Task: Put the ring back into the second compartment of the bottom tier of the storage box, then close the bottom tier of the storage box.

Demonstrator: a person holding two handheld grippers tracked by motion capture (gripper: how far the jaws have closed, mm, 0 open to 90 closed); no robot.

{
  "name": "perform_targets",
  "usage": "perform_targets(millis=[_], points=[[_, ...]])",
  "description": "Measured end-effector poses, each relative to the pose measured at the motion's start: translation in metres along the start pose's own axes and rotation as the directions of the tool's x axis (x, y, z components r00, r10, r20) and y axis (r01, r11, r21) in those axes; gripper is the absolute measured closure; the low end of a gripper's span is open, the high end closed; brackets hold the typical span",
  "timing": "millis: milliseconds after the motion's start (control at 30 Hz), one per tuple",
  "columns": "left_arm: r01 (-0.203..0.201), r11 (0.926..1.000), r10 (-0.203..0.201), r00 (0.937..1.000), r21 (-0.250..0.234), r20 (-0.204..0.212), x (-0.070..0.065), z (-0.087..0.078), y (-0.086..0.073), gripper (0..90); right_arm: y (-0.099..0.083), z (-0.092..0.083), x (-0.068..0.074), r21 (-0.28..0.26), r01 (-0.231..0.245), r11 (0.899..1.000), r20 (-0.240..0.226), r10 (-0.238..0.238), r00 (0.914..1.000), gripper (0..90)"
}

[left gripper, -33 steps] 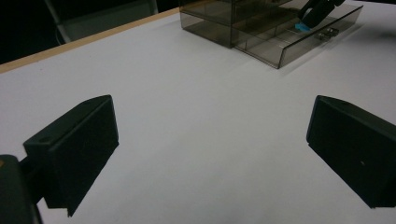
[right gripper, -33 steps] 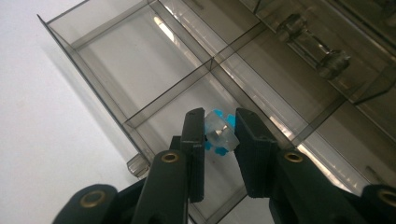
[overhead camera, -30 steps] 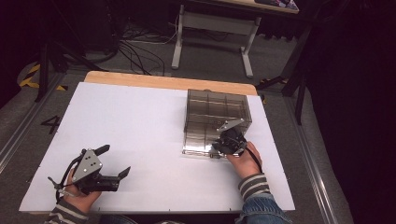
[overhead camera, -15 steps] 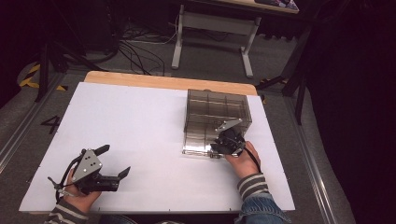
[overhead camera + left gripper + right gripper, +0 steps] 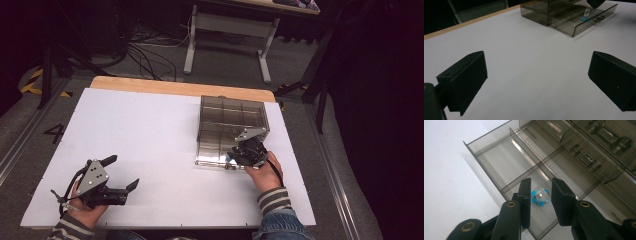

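Note:
A smoky see-through drawer cabinet (image 5: 232, 117) stands at the table's right side with its bottom drawer (image 5: 212, 159) pulled out toward me. My right gripper (image 5: 240, 155) hangs over that drawer, pointing down into it. In the right gripper view its jaws (image 5: 541, 182) stand a little apart on either side of a small blue-and-clear part (image 5: 539, 198) lying in a front compartment of the drawer (image 5: 499, 157), with a gap on both sides. My left gripper (image 5: 121, 172) rests near the front left, wide open (image 5: 536, 82) over bare table.
The white table top (image 5: 150, 130) has a wooden strip along its far edge. Dividers split the drawer into several compartments. Closed upper drawers with metal handles (image 5: 586, 160) sit just behind the open one. From the left gripper view the cabinet (image 5: 536, 10) lies far ahead.

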State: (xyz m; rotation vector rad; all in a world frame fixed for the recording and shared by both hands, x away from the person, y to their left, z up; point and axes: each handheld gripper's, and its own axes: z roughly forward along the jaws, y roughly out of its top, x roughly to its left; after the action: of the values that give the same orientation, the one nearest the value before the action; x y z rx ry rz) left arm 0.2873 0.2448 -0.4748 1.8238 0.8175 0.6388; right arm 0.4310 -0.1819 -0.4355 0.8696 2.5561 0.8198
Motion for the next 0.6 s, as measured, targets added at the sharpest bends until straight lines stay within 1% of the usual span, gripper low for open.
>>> perform_targets(millis=[400,533,600], points=[[-0.005,1.0000,0.005,1.0000,-0.003,-0.004,0.000,0.000,0.000,2.9,-0.002,-0.015,0.006,-0.007,0.019,1.000,0.000,-0.019,0.9998,72.1],[-0.004,1.0000,0.004,1.0000,-0.002,0.000,0.000,0.000,0.000,2.9,-0.004,-0.019,0.007,-0.002,0.020,1.000,-0.003,-0.020,0.9998,74.1],[-0.004,1.0000,0.004,1.0000,-0.003,0.001,0.000,0.000,0.000,2.9,-0.005,-0.021,0.008,0.002,0.018,1.000,-0.005,-0.018,0.9998,77.3]])
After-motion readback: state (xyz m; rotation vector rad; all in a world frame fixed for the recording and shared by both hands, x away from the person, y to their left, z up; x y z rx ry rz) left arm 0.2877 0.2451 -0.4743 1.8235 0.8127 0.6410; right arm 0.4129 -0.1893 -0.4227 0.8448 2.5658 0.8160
